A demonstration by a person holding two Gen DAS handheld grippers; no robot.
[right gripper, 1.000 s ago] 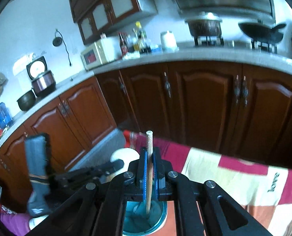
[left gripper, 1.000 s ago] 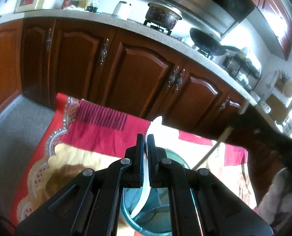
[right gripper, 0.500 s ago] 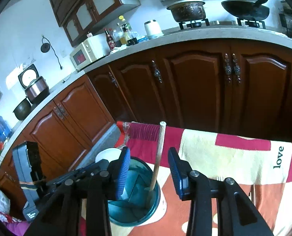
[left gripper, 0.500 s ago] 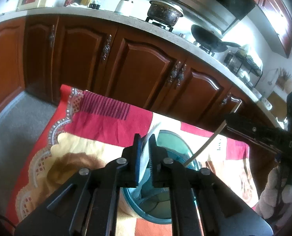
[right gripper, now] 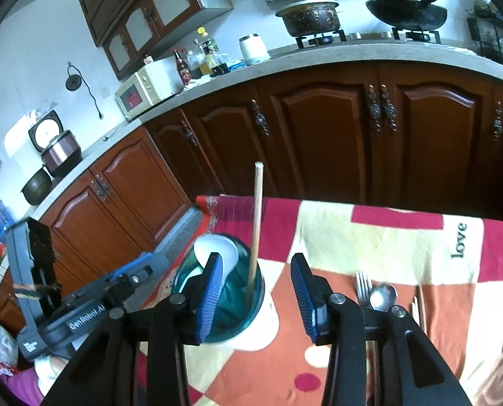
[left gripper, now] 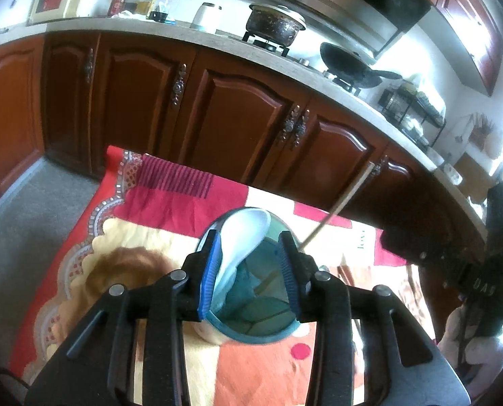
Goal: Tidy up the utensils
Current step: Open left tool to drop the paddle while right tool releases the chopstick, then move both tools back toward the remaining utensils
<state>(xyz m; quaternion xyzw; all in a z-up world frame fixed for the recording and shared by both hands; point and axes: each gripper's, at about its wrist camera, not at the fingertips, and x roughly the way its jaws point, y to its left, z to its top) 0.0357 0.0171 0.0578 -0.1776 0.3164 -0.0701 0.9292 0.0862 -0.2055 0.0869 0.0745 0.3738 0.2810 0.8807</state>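
Observation:
A teal-rimmed utensil holder (left gripper: pixel 251 318) (right gripper: pixel 227 308) stands on the patterned cloth. A white spoon (left gripper: pixel 241 237) (right gripper: pixel 214 253) and a wooden chopstick (left gripper: pixel 339 208) (right gripper: pixel 256 223) stand in it, leaning on its rim. My left gripper (left gripper: pixel 249 270) is open and empty just above the holder. My right gripper (right gripper: pixel 258 297) is open and empty, its left finger in front of the holder. A metal fork (right gripper: pixel 364 287) and a metal spoon (right gripper: pixel 383 296) lie on the cloth to the right, with chopsticks (right gripper: pixel 418 308) beside them.
The red, cream and orange tablecloth (right gripper: pixel 369 237) covers the table; its far edge faces dark wooden cabinets (right gripper: pixel 319 128). The counter holds a microwave (right gripper: pixel 139 89), bottles, a pot and a wok. The left gripper's body (right gripper: pixel 82 308) shows at the lower left of the right wrist view.
The left gripper opened and let the white spoon go into the holder. The right gripper, which let go of the chopstick half a second ago, has drawn back a little.

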